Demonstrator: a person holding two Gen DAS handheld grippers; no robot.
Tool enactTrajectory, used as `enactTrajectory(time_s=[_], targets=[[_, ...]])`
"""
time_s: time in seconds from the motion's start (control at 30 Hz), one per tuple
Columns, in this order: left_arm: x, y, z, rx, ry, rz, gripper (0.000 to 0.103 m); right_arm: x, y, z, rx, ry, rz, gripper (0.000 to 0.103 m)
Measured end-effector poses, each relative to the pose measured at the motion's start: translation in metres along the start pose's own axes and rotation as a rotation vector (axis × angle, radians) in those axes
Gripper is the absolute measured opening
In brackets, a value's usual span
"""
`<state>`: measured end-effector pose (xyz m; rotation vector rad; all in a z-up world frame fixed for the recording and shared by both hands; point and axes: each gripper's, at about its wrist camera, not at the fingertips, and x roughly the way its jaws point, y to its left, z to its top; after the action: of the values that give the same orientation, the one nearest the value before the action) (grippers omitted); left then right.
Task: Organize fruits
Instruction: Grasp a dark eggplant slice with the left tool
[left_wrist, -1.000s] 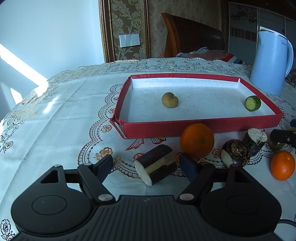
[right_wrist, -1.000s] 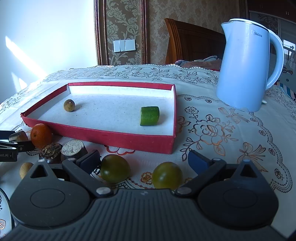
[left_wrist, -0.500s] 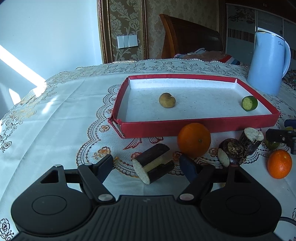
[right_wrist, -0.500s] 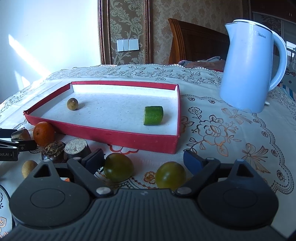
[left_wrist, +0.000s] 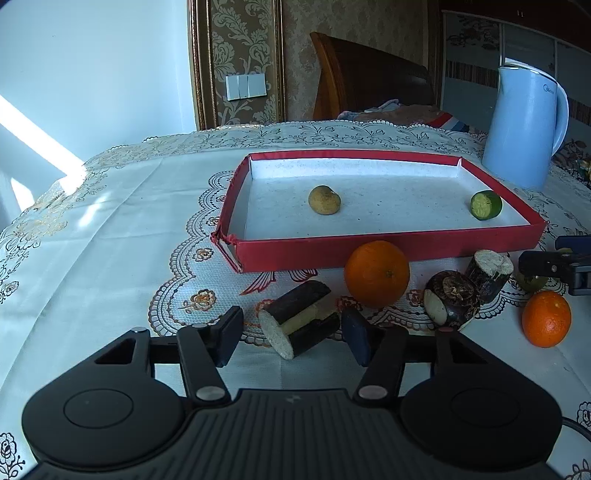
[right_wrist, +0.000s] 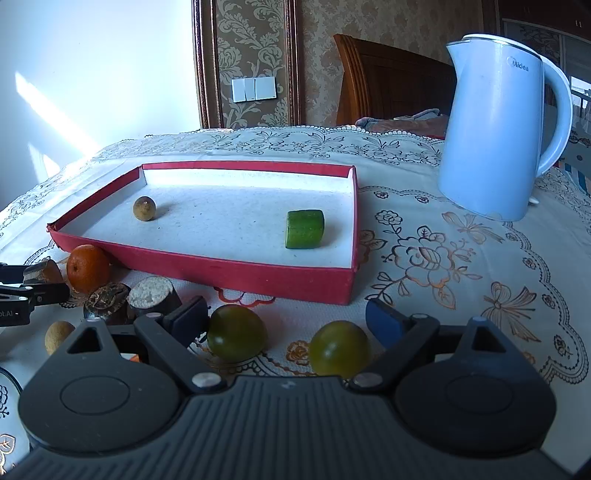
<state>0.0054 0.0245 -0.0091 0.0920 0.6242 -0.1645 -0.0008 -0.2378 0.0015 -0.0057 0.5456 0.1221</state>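
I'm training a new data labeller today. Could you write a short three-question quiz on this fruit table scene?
1. How many items lie inside the red tray?
2. True or false: the kettle stands inside the tray.
3. What lies between the closing left gripper pads? A) orange B) dark-skinned cut stick C) cucumber piece

Key: 1. Two: the cucumber piece and a small brown fruit. 2. False. 3. B.

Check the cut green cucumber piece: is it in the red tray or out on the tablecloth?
In. The cucumber piece lies on the red tray floor near its right wall, apart from the small brown fruit.
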Motion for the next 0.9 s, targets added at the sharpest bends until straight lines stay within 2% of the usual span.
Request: enactTrajectory(time_s=[0.07,0.9], targets=[[-0.001,-0.0019,-0.0005,0.012,-0.006,-0.004,0.044,-0.0001,0.0002,0.0001,-0.001,-0.001,-0.001,0.091],[-0.0004,-0.0021,-0.0004,0.016,-0.008,-0.001,0.044,-0.0023,0.008,-0.0006,-0.052,-0.01,0.009,0.083]])
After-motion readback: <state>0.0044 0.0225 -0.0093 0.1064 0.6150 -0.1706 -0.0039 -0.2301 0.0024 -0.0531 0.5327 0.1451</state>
